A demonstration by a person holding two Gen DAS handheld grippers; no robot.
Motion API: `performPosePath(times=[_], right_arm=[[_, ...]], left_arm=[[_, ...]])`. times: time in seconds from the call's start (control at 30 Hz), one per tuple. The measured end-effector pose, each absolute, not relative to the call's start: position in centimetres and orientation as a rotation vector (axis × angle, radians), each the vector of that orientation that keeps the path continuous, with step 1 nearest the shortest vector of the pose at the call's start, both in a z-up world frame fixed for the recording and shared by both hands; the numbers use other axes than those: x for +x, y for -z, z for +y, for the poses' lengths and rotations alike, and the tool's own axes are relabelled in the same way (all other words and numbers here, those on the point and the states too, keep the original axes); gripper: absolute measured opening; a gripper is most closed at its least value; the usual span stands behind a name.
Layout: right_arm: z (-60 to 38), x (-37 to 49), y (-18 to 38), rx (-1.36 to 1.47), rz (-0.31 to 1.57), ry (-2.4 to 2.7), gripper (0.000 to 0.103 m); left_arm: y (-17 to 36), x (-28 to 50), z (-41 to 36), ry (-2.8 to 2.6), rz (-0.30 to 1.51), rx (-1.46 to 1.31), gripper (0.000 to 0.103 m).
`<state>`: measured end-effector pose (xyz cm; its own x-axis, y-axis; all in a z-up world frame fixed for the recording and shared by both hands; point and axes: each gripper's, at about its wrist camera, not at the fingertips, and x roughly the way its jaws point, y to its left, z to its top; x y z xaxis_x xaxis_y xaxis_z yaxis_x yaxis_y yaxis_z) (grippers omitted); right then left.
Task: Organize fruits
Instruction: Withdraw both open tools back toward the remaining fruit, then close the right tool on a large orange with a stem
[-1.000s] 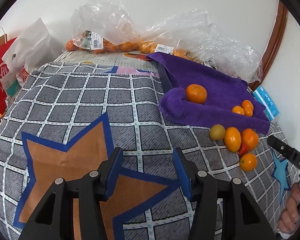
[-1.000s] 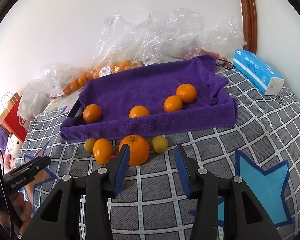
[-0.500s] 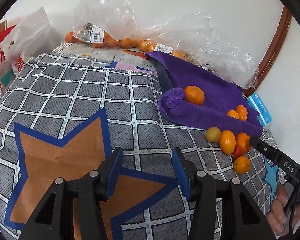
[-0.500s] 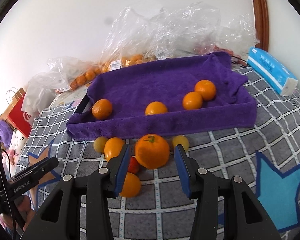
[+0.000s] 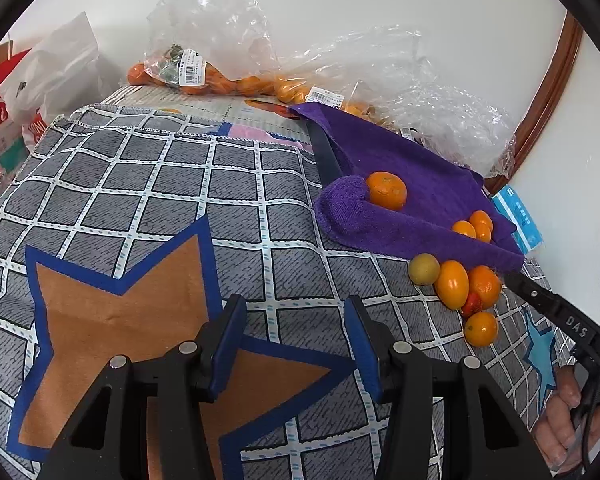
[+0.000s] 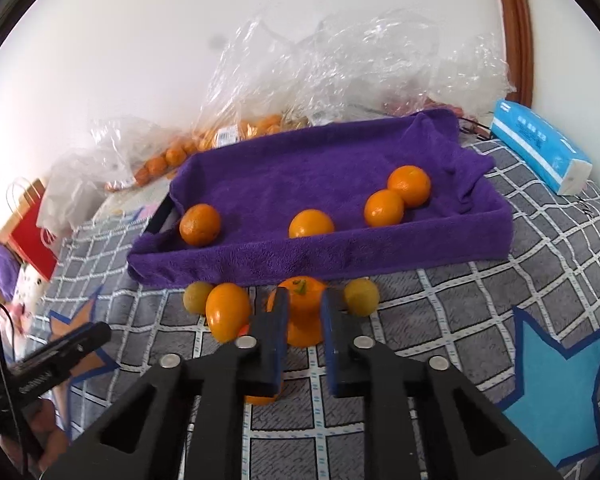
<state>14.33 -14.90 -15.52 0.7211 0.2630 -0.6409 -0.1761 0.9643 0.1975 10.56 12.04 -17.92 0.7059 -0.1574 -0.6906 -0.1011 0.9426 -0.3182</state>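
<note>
Your right tool (image 6: 303,320) is clamped on the large orange (image 6: 302,312), its blue pads pressed against both sides of the fruit, which sits on the checked cloth (image 6: 440,320) just in front of the purple towel's near fold. Your left tool (image 5: 296,344) hangs with its fingers spread wide and nothing between them, over the brown star (image 5: 112,320) printed on the cloth, well to the left of the fruit.

Crowding the held orange: an oval orange fruit (image 6: 228,312) just to its left, a dull yellow-green fruit (image 6: 197,297) further left, another yellowish one (image 6: 362,297) close on the right, a sliver of something red (image 6: 243,329) behind the left pad, and a small orange (image 6: 260,399) mostly hidden under the tool body. From the left wrist view the same cluster (image 5: 456,286) lies bunched at the towel's near corner.

Beyond them the purple towel (image 6: 300,176) lines a shallow tray, and four oranges rest on it: one at the left end (image 6: 200,225), one in the middle (image 6: 311,223), and two touching each other on the right (image 6: 398,198).

A blue tissue pack (image 6: 540,152) lies to the right of the tray. At the far side, crumpled clear plastic bags (image 6: 340,60) with more small oranges lean against the white wall, with a red paper bag (image 6: 32,232) at far left and a brown wooden frame (image 6: 516,28) at far right.

The held orange is round, bright, glossy, with a green stem scar on top.
</note>
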Motion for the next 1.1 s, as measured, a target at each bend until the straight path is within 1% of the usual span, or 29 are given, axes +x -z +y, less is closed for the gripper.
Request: performPosePath(times=[0.07,0.2,0.23,0.3,0.33,0.43,0.5,0.73,0.9,0.93,0.97,1.0,1.1], right_arm=[[-15.4,14.2,15.2,0.146,0.722,-0.260,0.017],[-15.4,14.6,16.0,0.148,0.749,-0.281,0.018],[-15.2,14.7,16.2,0.143,0.757,-0.280,0.020],[-15.0,14.8,16.6,0.149,0.755,-0.282,0.030],[-14.9,14.9,16.8,0.151,0.761,-0.281,0.037],[-14.4,15.5,17.4,0.144,0.791,-0.261,0.041],[-14.2,15.7,17.5,0.136,0.788,-0.257,0.042],[-14.2,15.4,17.0,0.141,0.771,-0.256,0.039],[-15.5,13.9,15.0,0.149,0.713,-0.258,0.038],[-15.9,13.5,14.6,0.147,0.699,-0.255,0.033],[-16.4,13.1,14.2,0.144,0.685,-0.248,0.025],[-16.9,12.7,13.9,0.143,0.675,-0.238,0.023],[-18.4,12.1,13.9,0.155,0.678,-0.237,0.023]], left_arm=[[17.9,10.6,12.0,0.031,0.790,-0.348,0.047],[17.9,10.6,12.0,0.031,0.792,-0.345,0.047],[17.9,10.6,12.0,0.031,0.792,-0.346,0.047],[17.9,10.6,12.0,0.033,0.790,-0.350,0.047],[17.9,10.6,11.9,0.034,0.790,-0.351,0.047],[17.9,10.6,11.9,0.034,0.790,-0.350,0.047],[17.9,10.6,11.9,0.034,0.790,-0.349,0.047],[17.9,10.6,12.0,0.053,0.788,-0.352,0.047],[17.9,10.6,11.9,0.056,0.786,-0.351,0.047],[17.8,10.5,11.8,0.058,0.785,-0.349,0.047],[17.8,10.5,11.7,0.060,0.783,-0.345,0.047],[17.8,10.5,11.6,0.061,0.785,-0.341,0.047],[17.8,10.5,11.5,0.068,0.789,-0.333,0.047]])
